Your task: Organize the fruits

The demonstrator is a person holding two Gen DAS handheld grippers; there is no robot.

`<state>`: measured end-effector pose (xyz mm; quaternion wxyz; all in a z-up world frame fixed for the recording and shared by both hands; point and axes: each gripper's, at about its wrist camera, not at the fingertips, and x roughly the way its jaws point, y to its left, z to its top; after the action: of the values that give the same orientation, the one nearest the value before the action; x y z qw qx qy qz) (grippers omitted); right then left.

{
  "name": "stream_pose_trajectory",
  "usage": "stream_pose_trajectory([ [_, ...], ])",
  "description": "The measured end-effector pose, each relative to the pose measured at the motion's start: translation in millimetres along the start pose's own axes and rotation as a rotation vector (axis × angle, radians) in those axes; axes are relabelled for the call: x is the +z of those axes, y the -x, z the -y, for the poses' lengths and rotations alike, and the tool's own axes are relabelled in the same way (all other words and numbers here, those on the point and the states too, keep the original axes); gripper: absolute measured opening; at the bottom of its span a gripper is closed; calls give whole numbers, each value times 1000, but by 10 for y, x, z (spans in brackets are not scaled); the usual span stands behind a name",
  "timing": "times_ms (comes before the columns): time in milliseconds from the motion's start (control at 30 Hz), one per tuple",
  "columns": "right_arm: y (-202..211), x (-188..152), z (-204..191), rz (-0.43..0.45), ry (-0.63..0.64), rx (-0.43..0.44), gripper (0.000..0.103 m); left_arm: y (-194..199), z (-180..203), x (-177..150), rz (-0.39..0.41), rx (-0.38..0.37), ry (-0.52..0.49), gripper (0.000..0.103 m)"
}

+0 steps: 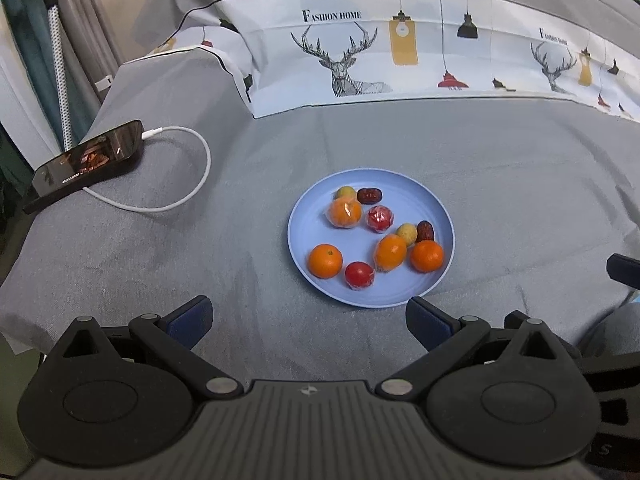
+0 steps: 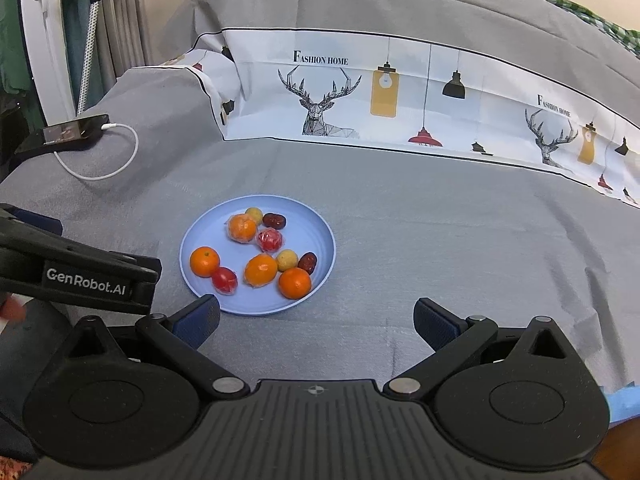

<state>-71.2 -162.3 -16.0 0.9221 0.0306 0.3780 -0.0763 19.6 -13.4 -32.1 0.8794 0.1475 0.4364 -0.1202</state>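
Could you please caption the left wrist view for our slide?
Open left gripper hovers before a blue plate of assorted fruit.

Matt blue plastic plate (image 1: 432, 200); grey woven cloth (image 1: 500, 184); some fruit (image 1: 345, 212) in glossy film wrap.

Grey bedspread (image 1: 500, 168), deer-print sheet (image 1: 400, 48) behind, curtains (image 1: 86, 12) at left.

Soft, even indoor light leaves only faint shadows on the grey fabric bedcover (image 1: 500, 184), both fisheye views sharp centrally but bowed and darkened toward the edges.
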Motion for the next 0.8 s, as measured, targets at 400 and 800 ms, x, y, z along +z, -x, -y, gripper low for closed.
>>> stream_pose_trajectory([
  [400,-13,-12,9,-9,-10,-5,102,-15,78,-32,12,9,-32,103],
  [800,-51,-26,3,-18,-14,-9,102,-69,75,-43,-3,23,-26,103],
])
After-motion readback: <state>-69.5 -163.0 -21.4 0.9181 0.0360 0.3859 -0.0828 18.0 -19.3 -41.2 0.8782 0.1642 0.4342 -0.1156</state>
